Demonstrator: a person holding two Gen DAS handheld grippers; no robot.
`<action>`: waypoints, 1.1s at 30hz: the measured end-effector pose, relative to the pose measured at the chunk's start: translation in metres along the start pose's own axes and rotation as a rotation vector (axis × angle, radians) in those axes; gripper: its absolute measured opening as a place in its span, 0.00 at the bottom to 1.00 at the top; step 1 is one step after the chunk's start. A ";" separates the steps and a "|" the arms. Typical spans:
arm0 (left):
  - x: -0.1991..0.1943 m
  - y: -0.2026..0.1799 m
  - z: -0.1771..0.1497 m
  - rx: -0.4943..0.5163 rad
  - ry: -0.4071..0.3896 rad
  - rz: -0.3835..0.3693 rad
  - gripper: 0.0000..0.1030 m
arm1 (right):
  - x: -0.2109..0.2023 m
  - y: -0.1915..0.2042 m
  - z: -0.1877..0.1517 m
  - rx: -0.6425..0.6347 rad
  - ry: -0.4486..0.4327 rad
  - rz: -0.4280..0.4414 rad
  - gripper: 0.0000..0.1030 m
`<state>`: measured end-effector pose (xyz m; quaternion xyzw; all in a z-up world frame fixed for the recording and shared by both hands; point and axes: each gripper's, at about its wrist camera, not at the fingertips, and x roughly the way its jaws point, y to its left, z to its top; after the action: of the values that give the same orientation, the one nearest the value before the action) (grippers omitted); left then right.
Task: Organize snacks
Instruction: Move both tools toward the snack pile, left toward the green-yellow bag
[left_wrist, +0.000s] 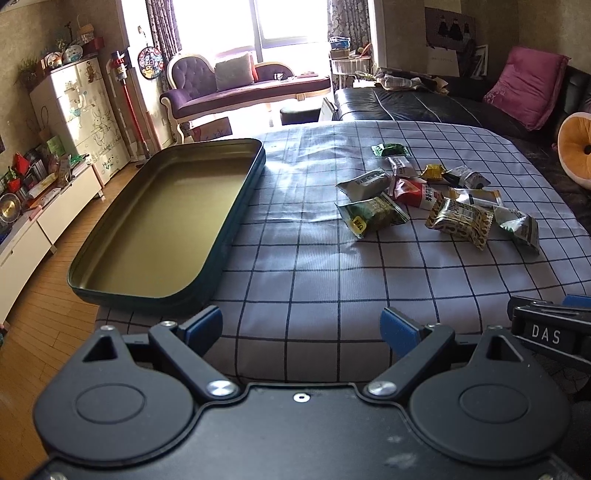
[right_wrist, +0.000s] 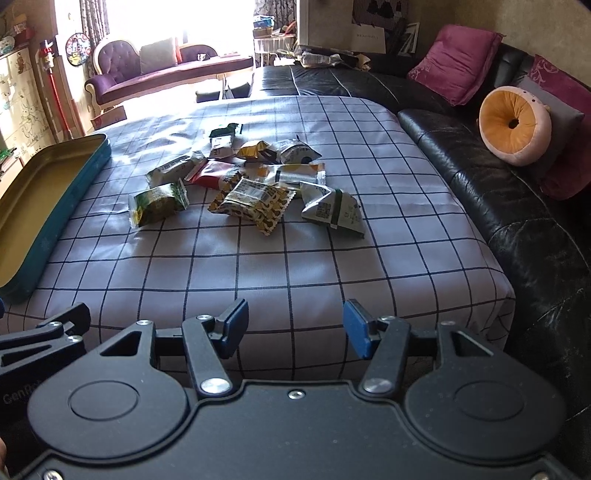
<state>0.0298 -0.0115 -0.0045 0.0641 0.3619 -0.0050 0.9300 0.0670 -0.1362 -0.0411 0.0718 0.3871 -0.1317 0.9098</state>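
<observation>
Several snack packets (left_wrist: 424, 195) lie in a loose pile on the checked cloth (left_wrist: 314, 288), to the right of an open dark-green tin tray (left_wrist: 236, 218) with a bare gold inside. The pile also shows in the right wrist view (right_wrist: 243, 181), with the tray (right_wrist: 70, 195) at the left edge. My left gripper (left_wrist: 301, 328) is open and empty above the near edge of the cloth. My right gripper (right_wrist: 295, 328) is open and empty, also at the near edge, well short of the packets. Part of the right gripper (left_wrist: 550, 328) shows at the left view's right side.
A black leather sofa (right_wrist: 480, 177) with pink cushions (right_wrist: 454, 62) and a round orange cushion (right_wrist: 513, 125) runs along the right and far sides. A purple chaise (left_wrist: 236, 88) stands by the window. White cabinets (left_wrist: 77, 110) and wooden floor lie to the left.
</observation>
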 end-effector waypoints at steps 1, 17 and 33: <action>0.003 0.001 0.004 -0.008 0.004 -0.011 0.94 | 0.002 -0.001 0.003 0.004 0.008 -0.002 0.59; 0.064 -0.005 0.056 -0.004 0.067 -0.092 0.92 | 0.058 -0.005 0.041 0.016 0.103 -0.049 0.61; 0.117 -0.004 0.051 -0.037 0.140 -0.122 0.93 | 0.075 -0.014 0.047 0.003 0.108 -0.044 0.79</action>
<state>0.1504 -0.0179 -0.0462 0.0248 0.4294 -0.0506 0.9013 0.1447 -0.1745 -0.0631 0.0716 0.4370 -0.1484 0.8843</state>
